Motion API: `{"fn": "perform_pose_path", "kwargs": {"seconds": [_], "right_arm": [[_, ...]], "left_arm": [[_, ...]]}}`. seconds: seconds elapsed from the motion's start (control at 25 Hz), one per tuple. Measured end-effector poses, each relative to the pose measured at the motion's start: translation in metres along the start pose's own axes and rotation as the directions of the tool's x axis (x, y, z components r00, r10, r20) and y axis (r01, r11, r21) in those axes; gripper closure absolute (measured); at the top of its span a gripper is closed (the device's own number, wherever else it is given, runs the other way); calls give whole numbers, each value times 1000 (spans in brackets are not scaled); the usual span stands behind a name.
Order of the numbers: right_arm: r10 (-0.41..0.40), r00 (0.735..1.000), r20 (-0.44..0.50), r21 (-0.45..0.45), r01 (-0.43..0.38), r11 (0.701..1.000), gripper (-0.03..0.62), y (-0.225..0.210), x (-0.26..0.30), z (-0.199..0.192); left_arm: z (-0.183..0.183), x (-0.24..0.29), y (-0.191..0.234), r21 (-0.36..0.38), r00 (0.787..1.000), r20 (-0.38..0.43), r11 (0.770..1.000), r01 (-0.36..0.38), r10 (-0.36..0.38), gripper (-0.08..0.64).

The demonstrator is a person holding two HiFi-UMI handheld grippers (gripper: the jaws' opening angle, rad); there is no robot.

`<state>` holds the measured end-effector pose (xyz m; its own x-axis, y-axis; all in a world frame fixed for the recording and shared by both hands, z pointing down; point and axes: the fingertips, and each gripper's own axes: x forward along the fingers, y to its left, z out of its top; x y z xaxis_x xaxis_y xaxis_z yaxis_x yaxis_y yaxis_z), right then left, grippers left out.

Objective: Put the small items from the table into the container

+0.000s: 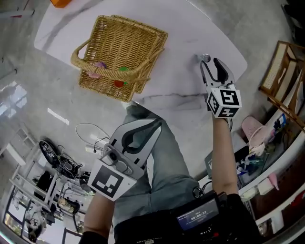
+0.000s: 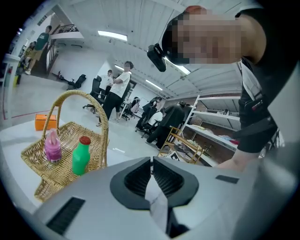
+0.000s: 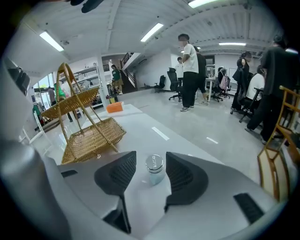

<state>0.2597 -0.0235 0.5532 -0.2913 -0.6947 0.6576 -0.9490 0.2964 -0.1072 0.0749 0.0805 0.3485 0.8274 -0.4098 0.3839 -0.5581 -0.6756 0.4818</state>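
A small clear jar with a silver lid (image 1: pixel 205 58) stands upright on the white marble table (image 1: pixel 190 28), to the right. My right gripper (image 1: pixel 209 61) is open around it, and the jar (image 3: pixel 154 168) sits between the two pads without touching either. The wicker basket (image 1: pixel 114 21) with its hoop handle sits at the left of the table. It holds a pink bottle (image 2: pixel 52 147) and a green bottle with a red cap (image 2: pixel 81 155). My left gripper (image 1: pixel 155 123) hangs over the person's lap, short of the table's near edge, shut and holding nothing.
An orange box (image 1: pixel 61 2) lies at the table's far corner. A wooden chair (image 1: pixel 286 76) stands to the right of the table, and shelves with clutter line the floor below. Several people stand and sit far off in the hall.
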Motion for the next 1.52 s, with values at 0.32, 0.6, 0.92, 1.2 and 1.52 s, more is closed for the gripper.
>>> {"fn": "perform_pose_path", "kwargs": {"seconds": [0.32, 0.6, 0.92, 1.2, 1.52], "right_arm": [[-17, 998, -60, 2, 17, 1000, 405, -8, 23, -19], [-33, 995, -97, 2, 34, 999, 408, -10, 32, -29], [-47, 994, -96, -3, 47, 999, 442, -10, 34, -22], [23, 999, -35, -93, -26, 995, 443, 16, 14, 29], [149, 985, 89, -262, -121, 957, 443, 67, -22, 143]], "left_arm": [[-5, -4, 10, -8, 1000, 4, 1000, -15, 15, 554], [-6, -11, 18, -15, 1000, 9, 1000, -27, 27, 554], [-7, -17, 26, -19, 999, 13, 999, -33, 33, 554], [2, -23, 25, -17, 999, 34, 999, -28, 29, 554], [15, -44, 30, -23, 996, 76, 998, -50, 52, 554]]}}
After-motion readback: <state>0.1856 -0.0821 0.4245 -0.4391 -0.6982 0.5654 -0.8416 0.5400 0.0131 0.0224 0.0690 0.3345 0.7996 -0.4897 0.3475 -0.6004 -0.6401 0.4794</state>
